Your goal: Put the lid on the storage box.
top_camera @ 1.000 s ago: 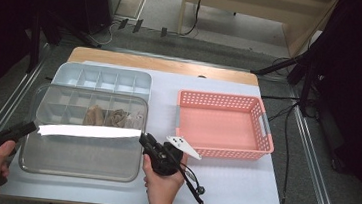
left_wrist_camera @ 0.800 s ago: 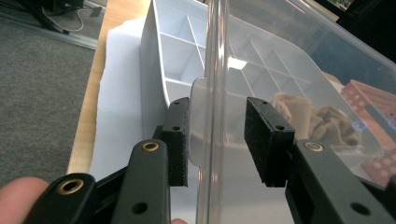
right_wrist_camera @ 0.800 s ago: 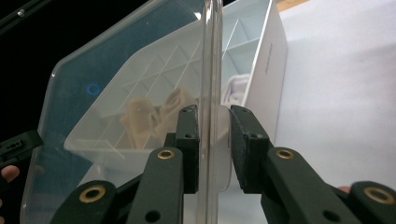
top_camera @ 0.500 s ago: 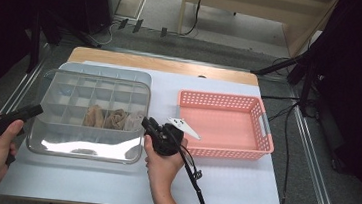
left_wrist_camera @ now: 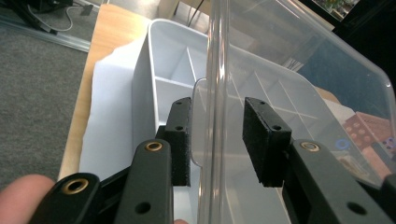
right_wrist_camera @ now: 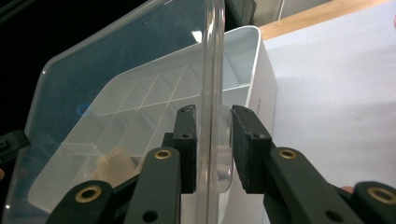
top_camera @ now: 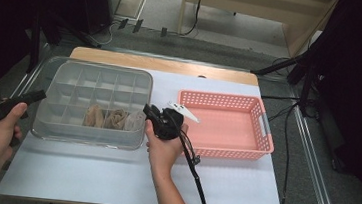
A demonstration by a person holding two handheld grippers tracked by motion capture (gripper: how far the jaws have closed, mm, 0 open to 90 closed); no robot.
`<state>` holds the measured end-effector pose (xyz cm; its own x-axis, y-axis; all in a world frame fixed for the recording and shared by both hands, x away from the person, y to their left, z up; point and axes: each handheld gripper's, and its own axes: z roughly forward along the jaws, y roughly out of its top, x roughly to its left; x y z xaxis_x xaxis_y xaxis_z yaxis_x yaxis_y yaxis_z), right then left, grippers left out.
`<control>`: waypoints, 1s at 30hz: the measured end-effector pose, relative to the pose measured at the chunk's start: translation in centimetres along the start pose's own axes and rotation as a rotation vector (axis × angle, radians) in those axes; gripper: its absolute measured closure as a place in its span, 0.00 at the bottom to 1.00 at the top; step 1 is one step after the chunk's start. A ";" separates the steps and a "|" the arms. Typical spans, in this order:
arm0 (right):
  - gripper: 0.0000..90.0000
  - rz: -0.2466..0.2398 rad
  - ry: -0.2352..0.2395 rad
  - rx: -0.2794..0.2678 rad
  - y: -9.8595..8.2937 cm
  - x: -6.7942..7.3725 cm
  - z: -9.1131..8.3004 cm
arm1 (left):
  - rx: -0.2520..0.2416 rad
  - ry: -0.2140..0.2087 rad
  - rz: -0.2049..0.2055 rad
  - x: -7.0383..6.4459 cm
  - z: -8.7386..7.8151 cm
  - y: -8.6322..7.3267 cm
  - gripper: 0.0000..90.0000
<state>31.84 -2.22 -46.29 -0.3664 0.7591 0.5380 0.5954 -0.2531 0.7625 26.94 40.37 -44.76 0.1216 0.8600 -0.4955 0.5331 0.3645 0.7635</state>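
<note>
White paper covers the table, and grey floor with cables lies behind it. On the left half I see the divided box, grey-white, with many small compartments; three of the front ones hold brownish and pale small things (too blurred for me to say what they are). A pink basket stands just beside the box on its right side.

I hold the clear lid over the box, tilted, with its far edge raised. My left gripper is at the left short edge of the lid. In the left gripper view the rim of the lid runs upright between the two pads, and a gap shows on both sides of the rim, so this gripper stands open around the edge and does not pinch it. My right gripper is at the right short edge of the lid, near the basket. In the right gripper view the rim passes between the pads too; the left pad seems to touch the plastic and the right one is very near, so here the gap is narrow, but I cannot tell if it really clamps.
</note>
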 end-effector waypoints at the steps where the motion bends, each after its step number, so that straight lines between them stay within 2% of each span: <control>1: 0.81 0.004 -0.003 0.000 0.1 -0.1 0.2 | 0.002 0.002 0.001 0.0 0.1 0.3 0.73; 5: 0.81 0.024 -0.006 -0.002 0.7 -0.1 0.6 | 0.009 -0.001 0.001 -0.1 0.6 1.1 0.73; 10: 0.81 0.013 -0.016 -0.005 1.7 -0.1 1.4 | 0.014 -0.006 -0.006 0.1 1.2 2.1 0.73; 11: 0.81 0.021 -0.015 0.000 1.9 -0.1 1.5 | 0.015 -0.010 -0.011 0.2 1.4 2.2 0.73; 14: 0.80 -0.005 -0.024 -0.001 2.4 0.0 2.2 | 0.023 -0.014 -0.027 0.8 2.1 2.3 0.73; 20: 0.78 0.014 -0.051 0.007 2.5 -0.5 3.7 | 0.044 -0.024 -0.054 2.1 3.7 1.9 0.73; 23: 0.78 -0.009 -0.079 0.005 2.1 -0.7 4.4 | 0.039 -0.020 -0.051 2.3 4.1 1.8 0.73; 25: 0.80 -0.062 -0.107 0.013 1.9 -0.8 4.8 | 0.032 -0.012 -0.051 2.3 4.3 1.6 0.71; 27: 0.81 -0.095 -0.119 0.038 1.7 -0.8 5.1 | 0.038 0.000 -0.037 2.6 4.7 1.4 0.68; 29: 0.81 -0.122 -0.123 0.028 1.5 -0.6 5.2 | 0.025 0.005 -0.040 2.8 4.9 1.1 0.67; 30: 0.81 -0.117 -0.123 0.030 1.5 -0.6 5.3 | 0.025 0.009 -0.035 2.9 4.9 1.1 0.66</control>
<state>36.71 0.15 -47.38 -0.3450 0.8505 0.3971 0.5758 -0.1423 0.8051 31.95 41.49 -47.41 0.0953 0.8499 -0.5182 0.5575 0.3857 0.7351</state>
